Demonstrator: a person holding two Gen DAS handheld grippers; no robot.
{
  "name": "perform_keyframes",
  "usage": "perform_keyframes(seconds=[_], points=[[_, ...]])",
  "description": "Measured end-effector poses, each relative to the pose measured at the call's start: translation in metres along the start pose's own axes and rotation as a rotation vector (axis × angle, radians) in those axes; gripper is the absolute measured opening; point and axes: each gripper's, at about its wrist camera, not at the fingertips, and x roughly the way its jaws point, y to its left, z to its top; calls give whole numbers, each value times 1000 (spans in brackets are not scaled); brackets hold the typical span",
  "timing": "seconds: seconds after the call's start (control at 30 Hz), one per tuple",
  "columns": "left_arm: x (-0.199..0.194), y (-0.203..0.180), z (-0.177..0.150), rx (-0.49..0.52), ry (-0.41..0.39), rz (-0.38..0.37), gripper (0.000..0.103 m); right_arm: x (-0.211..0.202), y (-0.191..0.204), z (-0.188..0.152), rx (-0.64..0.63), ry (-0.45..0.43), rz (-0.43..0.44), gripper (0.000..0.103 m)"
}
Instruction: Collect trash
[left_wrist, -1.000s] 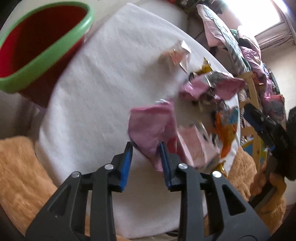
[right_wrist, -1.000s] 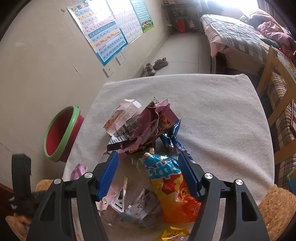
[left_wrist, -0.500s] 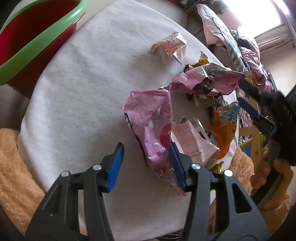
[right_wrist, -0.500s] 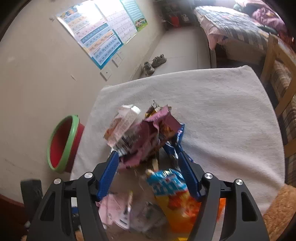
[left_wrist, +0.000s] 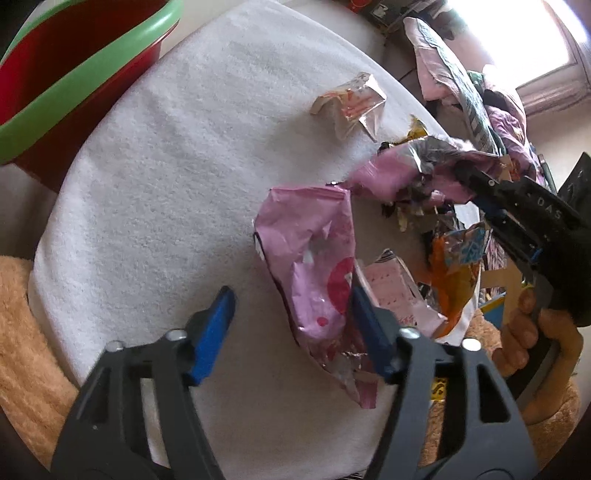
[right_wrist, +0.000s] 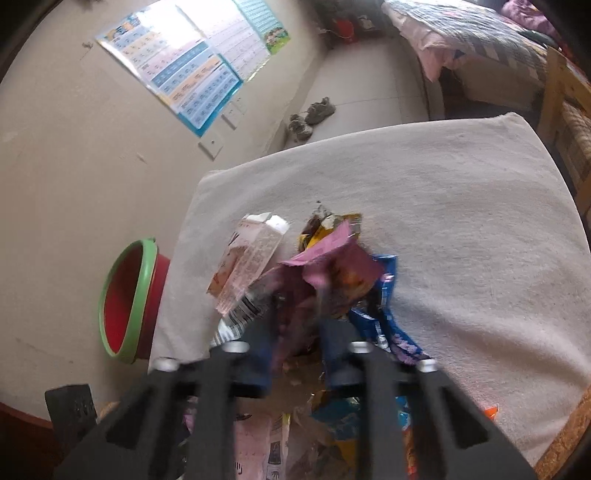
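Observation:
Snack wrappers lie piled on a white towel-covered table (left_wrist: 155, 192). My left gripper (left_wrist: 291, 314) is open; a crumpled pink bag (left_wrist: 317, 266) lies between its fingers, against the right one. My right gripper (right_wrist: 295, 328) has closed on a purple-pink foil wrapper (right_wrist: 325, 266) in the middle of the pile; it also shows in the left wrist view (left_wrist: 406, 173), gripped by the right gripper's arm (left_wrist: 524, 206). A pale pink carton (right_wrist: 247, 269) lies at the pile's left. An orange bag (left_wrist: 454, 273) lies behind.
A red basin with a green rim (right_wrist: 129, 299) stands on the floor left of the table, also in the left wrist view (left_wrist: 74, 70). A small silver wrapper (left_wrist: 351, 103) lies alone farther out. Bed (right_wrist: 480, 48), wooden chair (right_wrist: 557, 92) and shoes (right_wrist: 310, 118) beyond.
My left gripper opened wider around the pink bag. My right gripper moved forward into the pile and closed on the purple-pink wrapper.

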Motion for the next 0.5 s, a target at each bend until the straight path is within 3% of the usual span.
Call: perform_keyframes(seconds=[0.07, 0.17, 0.5], points=[[2, -3, 0, 11, 11, -16, 37, -6, 4, -2, -20, -19, 3, 11], [1, -9, -1, 48, 3, 3, 28, -19, 11, -3, -52, -43, 13, 10], [-44, -4, 4, 71, -158, 56, 25, -59, 36, -4, -135, -135, 38, 10]])
